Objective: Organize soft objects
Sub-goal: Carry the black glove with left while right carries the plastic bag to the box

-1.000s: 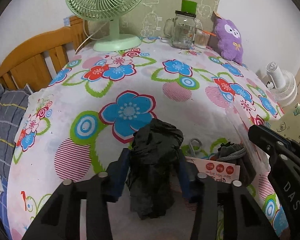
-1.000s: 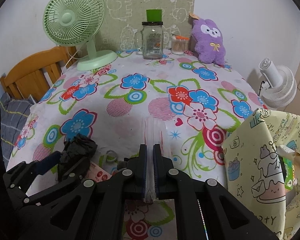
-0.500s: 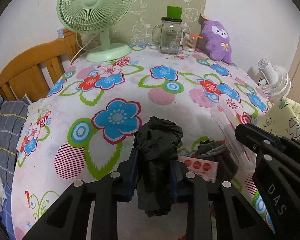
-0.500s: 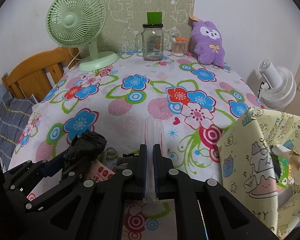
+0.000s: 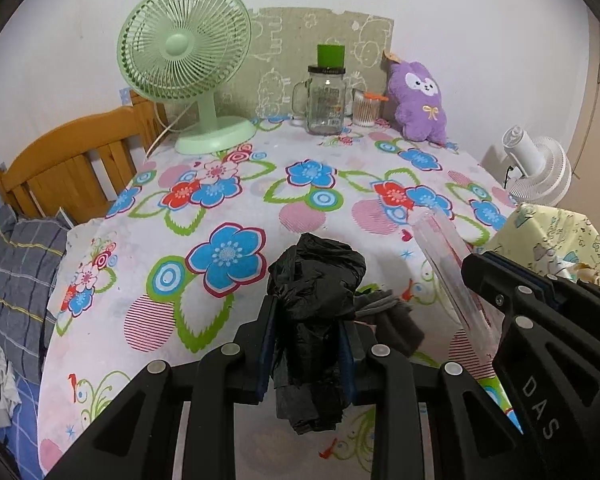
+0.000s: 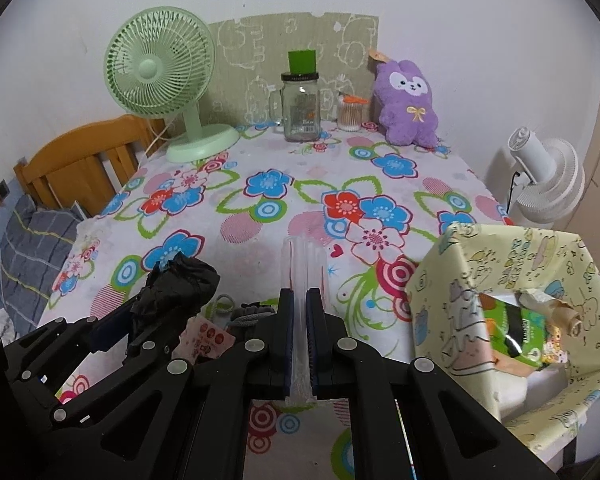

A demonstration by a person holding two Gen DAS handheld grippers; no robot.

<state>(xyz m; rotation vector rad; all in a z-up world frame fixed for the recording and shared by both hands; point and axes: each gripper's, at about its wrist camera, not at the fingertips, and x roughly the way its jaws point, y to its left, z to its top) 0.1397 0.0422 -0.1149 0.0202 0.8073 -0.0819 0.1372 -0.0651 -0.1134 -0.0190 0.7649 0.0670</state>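
My left gripper (image 5: pixel 306 316) is shut on a crumpled black plastic bag (image 5: pixel 314 300) and holds it above the flowered tablecloth (image 5: pixel 260 184); the bag also shows in the right wrist view (image 6: pixel 176 292). My right gripper (image 6: pixel 299 300) is shut on a clear plastic packet (image 6: pixel 305 264) that sticks out forward between its fingers; the packet also shows in the left wrist view (image 5: pixel 448 256). Grey socks (image 5: pixel 392 316) and a pink card (image 6: pixel 206 340) lie on the cloth below, between the grippers.
A yellow cartoon-print box (image 6: pixel 512 312), open at the front with packets inside, stands at the right. At the back are a green fan (image 5: pixel 192 80), a glass jar (image 5: pixel 326 98), a cotton-swab pot (image 5: pixel 366 110) and a purple plush (image 5: pixel 418 100). A wooden chair (image 5: pixel 68 164) stands left, a white fan (image 5: pixel 540 168) right.
My left gripper has closed on the black bag and lifted it up and back from the cloth. My right gripper, still holding the packet, has risen a little.
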